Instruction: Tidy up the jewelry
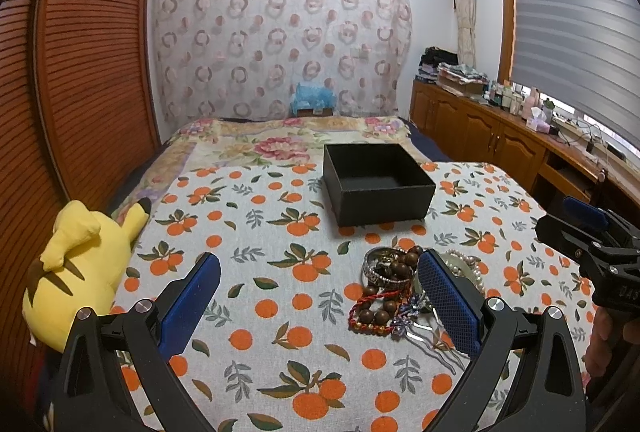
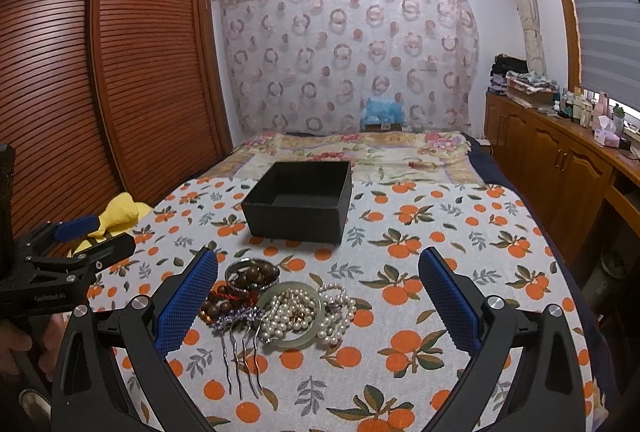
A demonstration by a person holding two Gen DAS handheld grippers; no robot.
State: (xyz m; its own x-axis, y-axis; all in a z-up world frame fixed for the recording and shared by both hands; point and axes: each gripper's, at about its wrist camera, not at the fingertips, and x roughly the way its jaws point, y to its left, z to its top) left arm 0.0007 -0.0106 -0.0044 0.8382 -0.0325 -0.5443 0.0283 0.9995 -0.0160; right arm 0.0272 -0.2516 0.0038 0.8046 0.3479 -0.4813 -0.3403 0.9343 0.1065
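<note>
Pearl strands (image 2: 320, 306) lay tangled with beads (image 2: 244, 278) near the bed's (image 2: 500, 264) front edge: light, slippery, best pinched at a loop. Both grippers, left (image 1: 320, 296) and right (image 2: 318, 298), were released.

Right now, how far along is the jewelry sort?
Nothing done: the black box looks empty. Nothing in hand: left gripper and right gripper are both open. All left: pearls, wooden beads and hair comb still piled on the cloth.
</note>
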